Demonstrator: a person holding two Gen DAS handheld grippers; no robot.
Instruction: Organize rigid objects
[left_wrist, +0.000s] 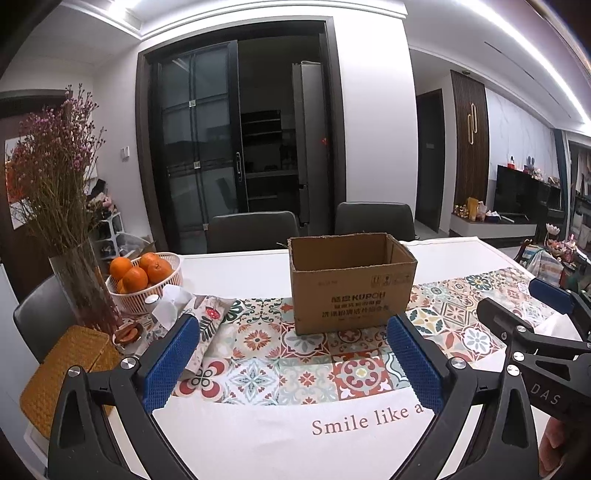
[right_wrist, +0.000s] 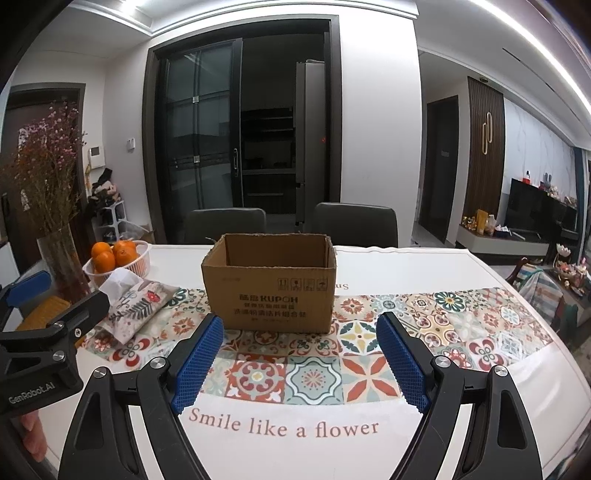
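An open-topped brown cardboard box (left_wrist: 351, 288) (right_wrist: 269, 291) stands upright on the patterned table runner (left_wrist: 306, 369) (right_wrist: 314, 376), and what shows of its inside looks empty. My left gripper (left_wrist: 292, 319) hovers over the runner just short of the box's near side, open with nothing between its blue pads (left_wrist: 171, 354). To its right my right gripper (right_wrist: 300, 316) is open in the same way, facing the box's front. Each gripper also shows in the other's view: the right gripper (left_wrist: 517, 299) at the right edge, the left gripper (right_wrist: 59, 295) at the left edge.
On the left are a white basket of oranges (left_wrist: 144, 273) (right_wrist: 114, 258), a glass vase of dried flowers (left_wrist: 81, 288), a floral tissue pouch (left_wrist: 207, 317) (right_wrist: 136, 302) and a woven yellow mat (left_wrist: 62, 369). Two grey chairs (left_wrist: 251, 229) (left_wrist: 373, 218) stand behind the table.
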